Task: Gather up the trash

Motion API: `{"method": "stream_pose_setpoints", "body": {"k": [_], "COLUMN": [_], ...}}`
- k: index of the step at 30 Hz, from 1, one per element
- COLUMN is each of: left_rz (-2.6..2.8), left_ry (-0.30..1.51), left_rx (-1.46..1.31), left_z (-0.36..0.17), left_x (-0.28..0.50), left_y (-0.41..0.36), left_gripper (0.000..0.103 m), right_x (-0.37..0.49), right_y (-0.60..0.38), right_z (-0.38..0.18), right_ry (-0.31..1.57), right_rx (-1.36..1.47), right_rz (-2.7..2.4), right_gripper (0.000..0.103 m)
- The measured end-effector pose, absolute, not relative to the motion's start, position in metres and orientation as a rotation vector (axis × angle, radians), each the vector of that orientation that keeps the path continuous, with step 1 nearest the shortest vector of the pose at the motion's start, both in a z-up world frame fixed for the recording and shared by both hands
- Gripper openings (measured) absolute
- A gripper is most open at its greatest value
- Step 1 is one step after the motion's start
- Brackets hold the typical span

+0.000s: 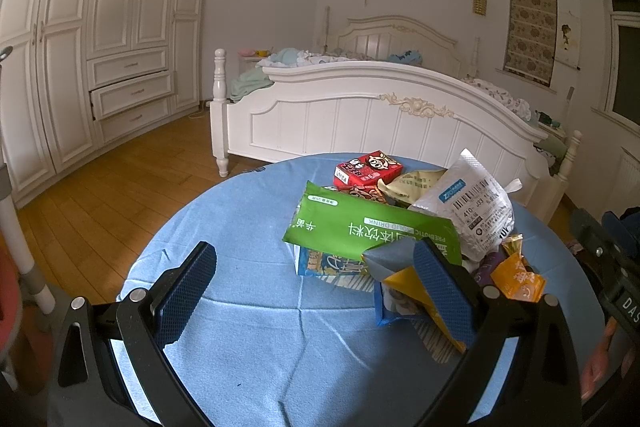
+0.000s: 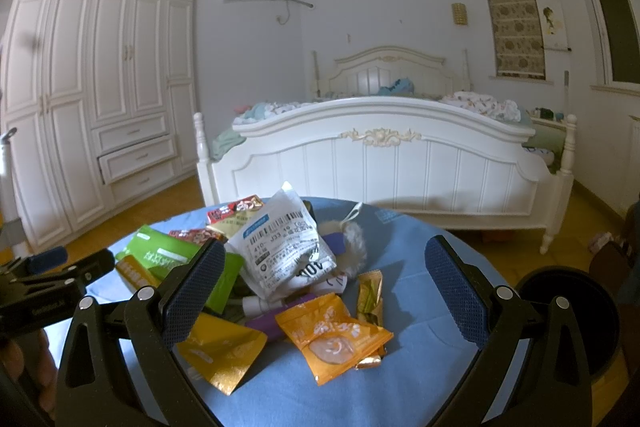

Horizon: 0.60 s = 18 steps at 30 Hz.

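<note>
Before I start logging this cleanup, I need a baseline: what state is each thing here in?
left hand-held gripper: open, holding nothing
right hand-held gripper: open, holding nothing
white mailer bag: crumpled, torn open
green pouch: lying on the pile
orange packet: lying flat on the cloth
middle wardrobe drawer: slightly open
black bin: lidless, beside the table

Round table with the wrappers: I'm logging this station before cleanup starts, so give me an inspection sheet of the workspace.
Surface: round table under a blue cloth, creased.
Job's things: wrapper pile, with green pouch, white labelled bag, orange packet, red carton.
Clutter: fluffy white item among the wrappers.
Grippers: left gripper and right gripper open, empty.
Cables: nothing seen on table.
Surroundings: dark bin at right, white bed, wardrobe.
</note>
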<state>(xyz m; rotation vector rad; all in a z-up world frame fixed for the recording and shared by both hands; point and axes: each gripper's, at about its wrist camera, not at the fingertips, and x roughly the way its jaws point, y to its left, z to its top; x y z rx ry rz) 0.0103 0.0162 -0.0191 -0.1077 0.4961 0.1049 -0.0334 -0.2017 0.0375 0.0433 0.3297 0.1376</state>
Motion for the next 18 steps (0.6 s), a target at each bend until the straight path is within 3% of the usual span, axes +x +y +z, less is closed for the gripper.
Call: {"method": "stream_pose_setpoints", "body": {"k": [18], "left_rz": [0.104], "left_ry": [0.501], "left_rx": [-0.105], "left_z": [-0.0205], "left_x": [0.0100], "left_y": [0.0170], "left_gripper": [0.098], "right_x": [-0.0341], "right_y": [-0.2010], "right_z": [0.0390], "right_ry": [0.331], "right_rx": [0.043], "right_rz": [0.137], "right_gripper": [0.099]}}
